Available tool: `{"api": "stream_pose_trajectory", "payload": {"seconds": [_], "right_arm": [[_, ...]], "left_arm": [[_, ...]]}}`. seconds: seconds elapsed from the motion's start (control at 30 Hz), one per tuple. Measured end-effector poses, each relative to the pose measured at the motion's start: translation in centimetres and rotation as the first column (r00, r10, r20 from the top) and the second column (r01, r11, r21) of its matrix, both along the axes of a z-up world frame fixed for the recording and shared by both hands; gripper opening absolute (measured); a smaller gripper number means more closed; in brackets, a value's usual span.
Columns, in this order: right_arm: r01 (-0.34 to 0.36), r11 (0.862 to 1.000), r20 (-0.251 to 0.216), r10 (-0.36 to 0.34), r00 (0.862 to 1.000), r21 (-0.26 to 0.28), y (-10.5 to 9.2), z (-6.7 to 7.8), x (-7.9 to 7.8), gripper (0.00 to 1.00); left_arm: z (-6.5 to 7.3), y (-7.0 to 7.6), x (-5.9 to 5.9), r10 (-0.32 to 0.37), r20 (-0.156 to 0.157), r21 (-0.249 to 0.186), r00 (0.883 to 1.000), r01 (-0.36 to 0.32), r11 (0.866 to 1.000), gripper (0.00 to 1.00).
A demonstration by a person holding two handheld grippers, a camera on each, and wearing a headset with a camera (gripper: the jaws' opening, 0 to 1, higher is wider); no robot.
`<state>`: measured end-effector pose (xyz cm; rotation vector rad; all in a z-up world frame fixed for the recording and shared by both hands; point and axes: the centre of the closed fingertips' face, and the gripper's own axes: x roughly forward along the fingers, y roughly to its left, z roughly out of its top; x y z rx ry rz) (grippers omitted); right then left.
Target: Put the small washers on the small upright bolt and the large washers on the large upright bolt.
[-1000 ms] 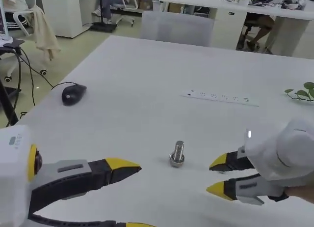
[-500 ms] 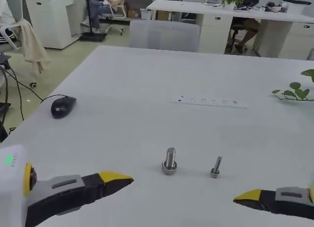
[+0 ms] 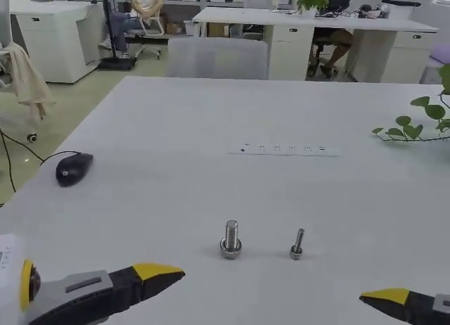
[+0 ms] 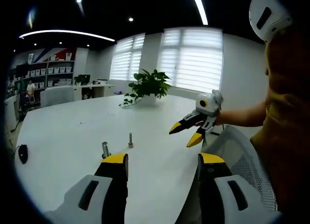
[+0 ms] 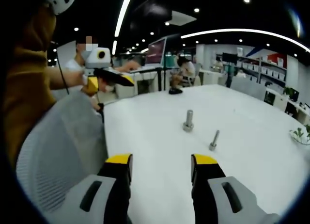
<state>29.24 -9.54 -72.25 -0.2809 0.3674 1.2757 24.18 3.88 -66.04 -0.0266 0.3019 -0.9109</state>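
Large upright bolt (image 3: 230,239), small upright bolt (image 3: 297,244): side by side, near the desk's (image 3: 211,163) front edge. Left gripper (image 4: 163,159), right gripper (image 5: 162,160): jaws wide, empty. Whether washers sit at the bolt feet is too small to tell; task probably complete.

Even, bright overhead light covers the white table (image 3: 176,128) in the head view. The large bolt (image 3: 230,239) and the small bolt (image 3: 297,244) throw only faint, soft shadows at their bases. The picture is slightly soft throughout, more so past the table's far edge. In the left gripper view the windows (image 4: 193,54) with blinds are the brightest area, nearly washed out, while the ceiling reads dark. Fisheye bending curves a ceiling strip (image 4: 63,34) there and a lamp strip (image 5: 242,31) in the right gripper view, where small ceiling spots (image 5: 196,10) glow. The table's edges bow toward both round borders.
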Motion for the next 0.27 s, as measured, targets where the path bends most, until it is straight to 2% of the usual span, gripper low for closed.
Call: {"api": "stream_pose_trajectory", "payload": {"seconds": [0.23,0.27], "right_arm": [[-0.013,1.000,-0.008,0.013,1.000,0.003,0.33,0.45,0.19,0.52],[-0.016,1.000,-0.022,0.016,1.000,0.001,0.33,0.33,0.10,0.52]], "left_arm": [[0.44,0.66,-0.08,0.016,0.007,0.009,1.000,-0.016,1.000,0.58],[0.42,0.70,-0.11,0.018,0.006,0.010,1.000,-0.018,1.000,0.58]]}}
